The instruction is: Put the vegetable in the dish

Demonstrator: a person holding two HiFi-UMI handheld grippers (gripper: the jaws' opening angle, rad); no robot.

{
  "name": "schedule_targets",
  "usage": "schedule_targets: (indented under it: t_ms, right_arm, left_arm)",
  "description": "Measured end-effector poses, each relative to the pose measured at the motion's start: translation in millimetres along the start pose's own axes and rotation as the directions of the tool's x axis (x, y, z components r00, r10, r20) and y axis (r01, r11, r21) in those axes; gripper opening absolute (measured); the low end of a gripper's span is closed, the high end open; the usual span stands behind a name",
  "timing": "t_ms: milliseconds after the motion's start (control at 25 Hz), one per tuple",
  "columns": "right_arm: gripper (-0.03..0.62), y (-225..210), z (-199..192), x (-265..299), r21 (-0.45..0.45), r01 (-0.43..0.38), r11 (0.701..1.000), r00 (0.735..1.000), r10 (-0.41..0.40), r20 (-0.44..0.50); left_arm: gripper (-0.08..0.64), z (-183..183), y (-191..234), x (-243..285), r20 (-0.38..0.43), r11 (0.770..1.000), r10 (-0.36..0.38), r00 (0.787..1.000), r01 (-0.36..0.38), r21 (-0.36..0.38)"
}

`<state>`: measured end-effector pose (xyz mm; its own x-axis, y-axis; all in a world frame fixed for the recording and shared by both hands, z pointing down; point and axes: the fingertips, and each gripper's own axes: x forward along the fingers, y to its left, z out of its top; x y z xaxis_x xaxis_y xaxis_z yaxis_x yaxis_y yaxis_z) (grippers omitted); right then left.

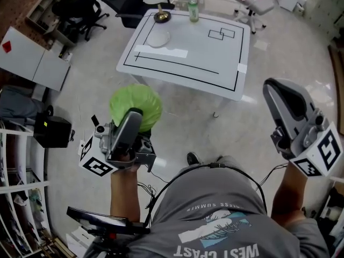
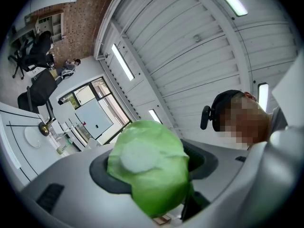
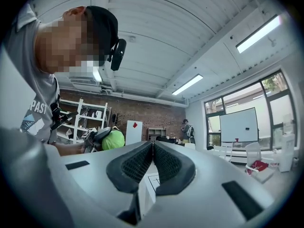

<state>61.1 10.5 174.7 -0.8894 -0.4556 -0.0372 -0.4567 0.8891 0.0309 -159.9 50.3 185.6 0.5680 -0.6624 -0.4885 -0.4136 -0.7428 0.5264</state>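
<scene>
Ahead of both grippers, toward the top of the head view, stands a white table [image 1: 215, 63] marked with black lines. A shallow white dish [image 1: 158, 38] lies near its far left corner, beside a small brass-coloured bowl [image 1: 162, 16].

The left gripper [image 1: 135, 116] carries the vegetable [image 1: 126, 101], a round pale-green head like a cabbage, over the floor and well short of the table. From this gripper the dish lies straight ahead and slightly to the right. That makes the left hand the nearer of the 2 hands. The vegetable is almost ball-shaped, with no clear long axis.

In the left gripper view the jaws stand wide, with their pads pressed on either side of the vegetable [image 2: 149, 167]. Its pale cut stem faces the camera. The gripper tilts upward, with ceiling filling most of its view.

The right gripper [image 1: 277, 93] is held out level at the person's right. Its ribbed pads [image 3: 137, 163] meet with nothing between them.
</scene>
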Motion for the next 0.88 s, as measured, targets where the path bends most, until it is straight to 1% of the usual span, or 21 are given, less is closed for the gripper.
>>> schedule_targets:
  t_ms: [120, 280, 520, 720, 880]
  right_arm:
    - [0.009, 1.0, -4.3, 16.7, -0.005, 0.009, 1.0, 1.0, -0.009, -0.015]
    - [0.009, -12.6, -4.4, 33.5, -0.012, 0.015, 1.0, 1.0, -0.015, -0.028]
    - [0.009, -39.6, 0.4, 60.8, -0.012, -0.026, 1.0, 0.999, 0.026, -0.026]
    - [0.009, -66.3, 5.1, 79.2, -0.012, -0.086, 0.996, 0.996, 0.086, -0.013]
    - [0.009, -91.6, 7.7, 81.6, -0.015, -0.117, 0.993, 0.993, 0.117, -0.001]
  left_arm:
    - [0.304, 6.2, 21.1, -2.3, 0.001, 1.0, -0.006, 1.0, 0.006, -0.02]
    - [0.304, 10.2, 41.9, 2.8, 0.0, 0.999, -0.003, 1.0, 0.003, -0.036]
    - [0.304, 19.5, 58.0, 21.7, 0.028, 0.998, 0.016, 0.999, -0.014, -0.057]
    - [0.304, 23.3, 72.5, 43.3, 0.053, 0.999, 0.043, 0.998, -0.041, -0.027]
    - [0.304, 15.2, 82.8, 62.3, 0.059, 0.998, 0.066, 0.996, -0.066, -0.005]
